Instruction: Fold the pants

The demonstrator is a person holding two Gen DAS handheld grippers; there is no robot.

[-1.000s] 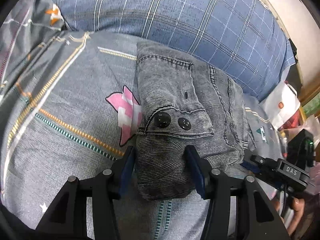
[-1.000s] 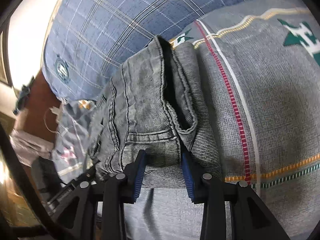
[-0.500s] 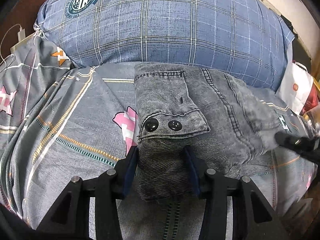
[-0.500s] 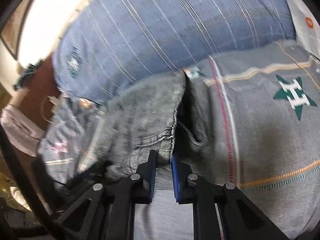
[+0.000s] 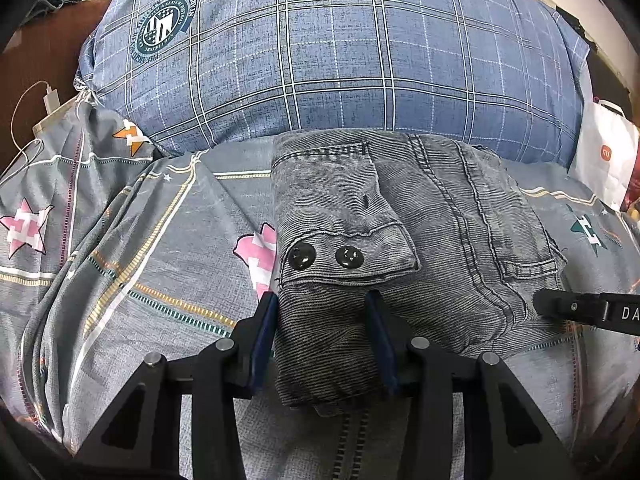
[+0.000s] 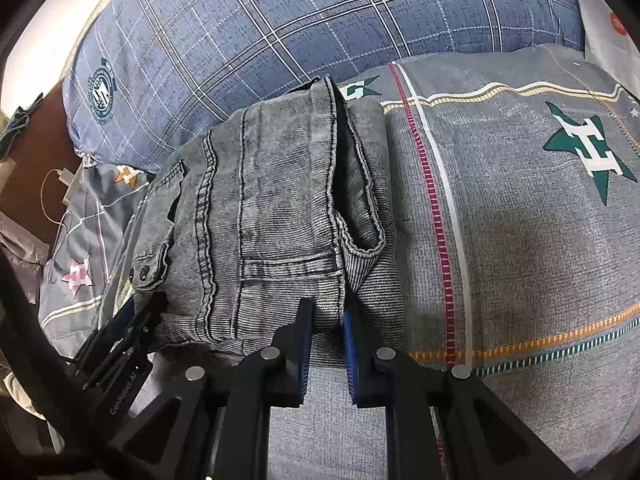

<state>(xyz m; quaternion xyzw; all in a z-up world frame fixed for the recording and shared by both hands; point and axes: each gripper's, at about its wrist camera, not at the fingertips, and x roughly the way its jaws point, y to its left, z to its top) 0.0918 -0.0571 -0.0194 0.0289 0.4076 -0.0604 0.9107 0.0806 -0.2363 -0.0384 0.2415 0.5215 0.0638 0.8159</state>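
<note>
The pants point(image 5: 400, 248) lie folded on the bed point(image 5: 152, 264) below the pillow point(image 5: 320, 60); the left gripper point(image 5: 322, 332) straddles their near edge half-open, the right gripper point(image 6: 325, 332) pinches the hem, so tidying seems left.

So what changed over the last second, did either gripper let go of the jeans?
The right gripper closed in on the near edge of the folded jeans half a second ago and now has a narrower gap than at first, denim between its fingers. The left gripper stayed wide, straddling the jeans' corner. The jeans kept their place before the plaid pillow.
</note>
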